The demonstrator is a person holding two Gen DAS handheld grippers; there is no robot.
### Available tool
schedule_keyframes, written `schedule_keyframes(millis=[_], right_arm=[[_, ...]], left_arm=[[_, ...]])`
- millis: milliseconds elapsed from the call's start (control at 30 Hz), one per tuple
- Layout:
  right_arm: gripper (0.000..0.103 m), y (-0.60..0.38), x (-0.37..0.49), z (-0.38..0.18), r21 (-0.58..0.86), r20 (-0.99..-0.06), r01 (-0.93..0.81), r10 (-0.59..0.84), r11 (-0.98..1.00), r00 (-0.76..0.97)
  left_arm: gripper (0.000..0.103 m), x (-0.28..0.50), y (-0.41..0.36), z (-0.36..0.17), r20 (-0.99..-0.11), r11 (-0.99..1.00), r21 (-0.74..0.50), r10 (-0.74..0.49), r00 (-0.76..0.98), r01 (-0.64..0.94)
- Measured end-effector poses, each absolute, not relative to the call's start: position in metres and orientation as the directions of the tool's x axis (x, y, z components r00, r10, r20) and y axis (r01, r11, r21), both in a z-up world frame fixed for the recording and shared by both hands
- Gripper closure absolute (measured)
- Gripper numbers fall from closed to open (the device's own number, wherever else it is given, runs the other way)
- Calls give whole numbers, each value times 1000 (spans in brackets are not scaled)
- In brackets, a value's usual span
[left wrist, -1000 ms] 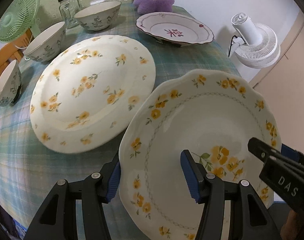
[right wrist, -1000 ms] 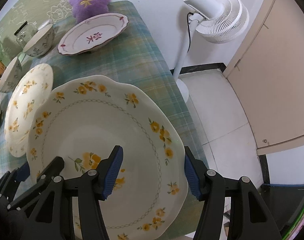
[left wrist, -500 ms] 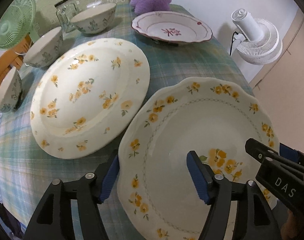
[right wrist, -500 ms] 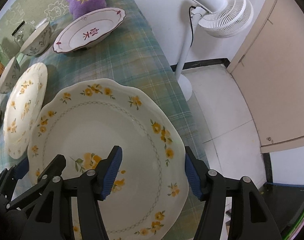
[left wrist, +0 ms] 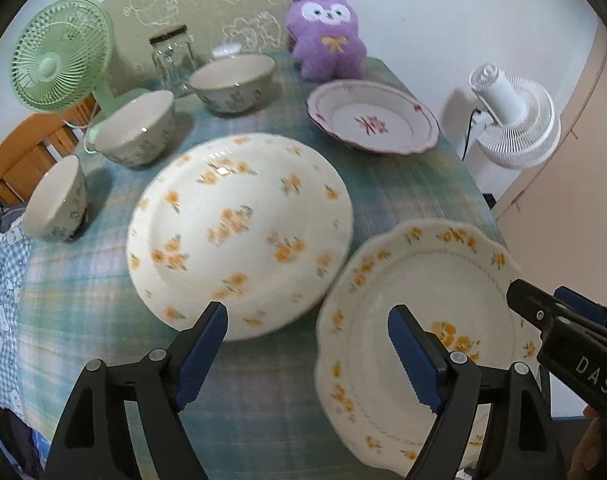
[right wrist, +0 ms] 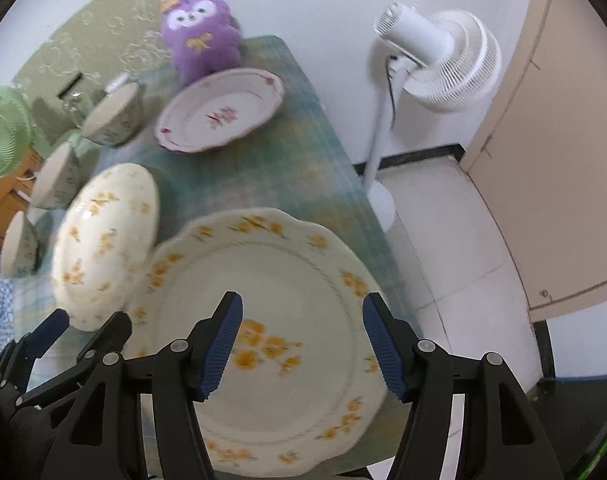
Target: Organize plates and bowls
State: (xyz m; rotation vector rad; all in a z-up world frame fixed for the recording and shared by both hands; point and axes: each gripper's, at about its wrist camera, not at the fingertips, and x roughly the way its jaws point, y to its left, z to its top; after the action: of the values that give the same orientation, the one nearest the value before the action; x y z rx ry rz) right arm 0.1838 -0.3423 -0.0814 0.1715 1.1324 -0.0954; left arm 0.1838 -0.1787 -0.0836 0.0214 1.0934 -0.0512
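A scalloped plate [left wrist: 419,320] with yellow flowers is seen lying flat at the near right corner of the bench [left wrist: 415,196], its rim reaching the right edge and perhaps slightly past it. Just beside it, toward the middle of the bench, a round flowered plate [left wrist: 239,236] is seen; whether the two rims touch cannot be told through the blur. A pink-trimmed dish [left wrist: 373,118] is set toward the far right corner, and three bowls [left wrist: 137,128] are ranged along the left edge.

The left tool [left wrist: 305,354] is held above the scalloped plate's left rim, its jaws apart and lately widened, nothing pinched. The right tool [right wrist: 299,344] is poised over the plate's right half, its jaws also spread and just eased wider, the pads clear of the china.

The plates are judged stiff, glazed and slippery, fairly heavy for their thinness, and breakable if dropped from the bench edge. A hold is best taken on the rim at opposite sides, one pad above and one beneath, with the plate kept level. The bowls are likely lighter and could be pinched at the wall.
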Motion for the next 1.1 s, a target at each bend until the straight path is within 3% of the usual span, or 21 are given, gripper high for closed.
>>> schedule_keyframes(millis=[600, 900, 1100], right_arm=[[31, -243, 234, -69, 82, -876, 116, 16, 990, 483], [31, -215, 269, -85, 50, -879, 83, 5, 995, 477], [32, -208, 292, -105, 32, -891, 65, -1, 997, 454]], left_arm=[[14, 225, -86, -77, -867, 1000, -17, -9, 499, -12], [16, 253, -64, -94, -872, 999, 12, 28, 489, -35], [23, 275, -53, -113, -883, 999, 36, 48, 467, -34]])
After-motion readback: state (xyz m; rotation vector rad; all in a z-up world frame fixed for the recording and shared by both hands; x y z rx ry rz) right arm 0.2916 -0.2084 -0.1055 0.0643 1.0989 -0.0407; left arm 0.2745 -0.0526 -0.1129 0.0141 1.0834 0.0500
